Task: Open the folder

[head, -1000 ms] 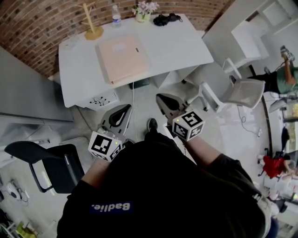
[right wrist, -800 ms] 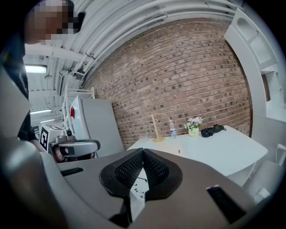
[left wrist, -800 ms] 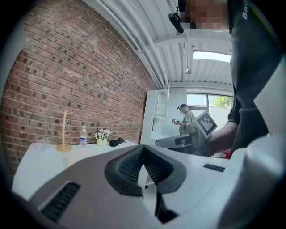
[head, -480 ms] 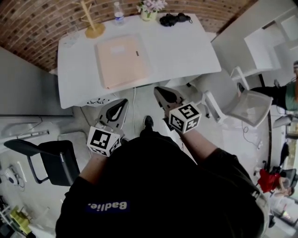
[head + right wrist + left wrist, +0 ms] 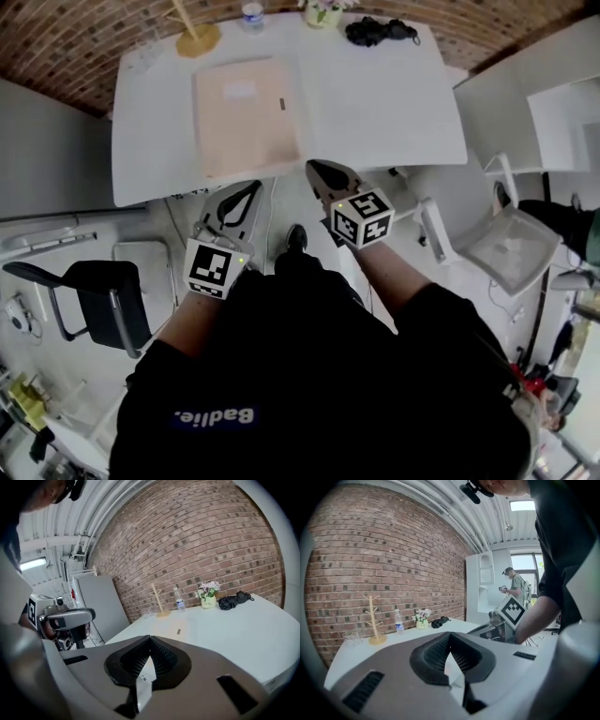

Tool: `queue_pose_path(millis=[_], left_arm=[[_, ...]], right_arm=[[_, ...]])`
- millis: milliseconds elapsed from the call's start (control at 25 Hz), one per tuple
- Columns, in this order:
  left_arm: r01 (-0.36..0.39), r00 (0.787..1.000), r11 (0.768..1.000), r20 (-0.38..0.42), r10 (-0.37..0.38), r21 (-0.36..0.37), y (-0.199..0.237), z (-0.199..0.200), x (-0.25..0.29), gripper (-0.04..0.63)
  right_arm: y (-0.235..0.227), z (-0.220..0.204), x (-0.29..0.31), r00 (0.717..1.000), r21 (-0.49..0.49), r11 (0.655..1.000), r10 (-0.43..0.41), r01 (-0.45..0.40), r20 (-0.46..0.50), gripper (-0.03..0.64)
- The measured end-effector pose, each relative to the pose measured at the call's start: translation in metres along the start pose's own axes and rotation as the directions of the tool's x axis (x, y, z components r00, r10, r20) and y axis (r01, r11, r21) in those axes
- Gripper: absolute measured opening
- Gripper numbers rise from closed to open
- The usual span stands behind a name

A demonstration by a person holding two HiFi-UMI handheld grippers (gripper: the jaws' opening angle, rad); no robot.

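A closed peach folder point(image 5: 246, 117) lies flat on the white table point(image 5: 375, 103), left of the table's middle. Both grippers are held in front of the table's near edge, short of the folder and apart from it. My left gripper point(image 5: 252, 186) points at the edge below the folder; its jaws are shut with nothing between them point(image 5: 450, 635). My right gripper point(image 5: 313, 166) is a little right of the folder's near corner, jaws also shut and empty point(image 5: 150, 639). From the right gripper view the folder point(image 5: 177, 630) shows as a pale patch on the tabletop.
At the table's far edge stand a wooden mug tree point(image 5: 195, 36), a water bottle point(image 5: 251, 11), a flower pot point(image 5: 323, 11) and a black bundle point(image 5: 380, 31). A black chair point(image 5: 94, 300) is at the left, a white chair point(image 5: 506, 246) at the right. Another person point(image 5: 516, 585) stands far off.
Both grippers have moved forward towards the table's near edge and now sit just below the folder. The table lies closer in the head view. The jaws stayed shut.
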State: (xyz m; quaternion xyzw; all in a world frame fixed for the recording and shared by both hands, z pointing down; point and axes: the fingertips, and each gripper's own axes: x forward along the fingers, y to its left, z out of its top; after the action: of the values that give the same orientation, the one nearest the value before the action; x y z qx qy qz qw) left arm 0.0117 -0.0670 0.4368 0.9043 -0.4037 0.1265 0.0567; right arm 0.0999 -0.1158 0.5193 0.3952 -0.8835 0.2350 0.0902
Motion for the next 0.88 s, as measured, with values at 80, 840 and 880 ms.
queue_pose_path(millis=[80,840,880], left_arm=[[-0.011,1.000,1.000,-0.017,0.011,0.006,0.004,-0.005,0.007,0.003],[0.134,0.950,0.947,-0.309,-0.039,0.292,0.013,-0.123,0.098,0.036],[0.143,0.946,0.939,-0.321,-0.037,0.312,0.014,-0.128,0.101,0.045]], right_arm=[[-0.011,-0.013,0.014,1.000,0.004,1.000,-0.017,0.017,-0.026,0.029],[-0.065,-0.085,0.098,0.976,0.056,0.993,-0.096,0.108,-0.196,0.029],[-0.068,-0.087,0.099,0.975,0.059,0.992,-0.097,0.111,-0.200,0.029]])
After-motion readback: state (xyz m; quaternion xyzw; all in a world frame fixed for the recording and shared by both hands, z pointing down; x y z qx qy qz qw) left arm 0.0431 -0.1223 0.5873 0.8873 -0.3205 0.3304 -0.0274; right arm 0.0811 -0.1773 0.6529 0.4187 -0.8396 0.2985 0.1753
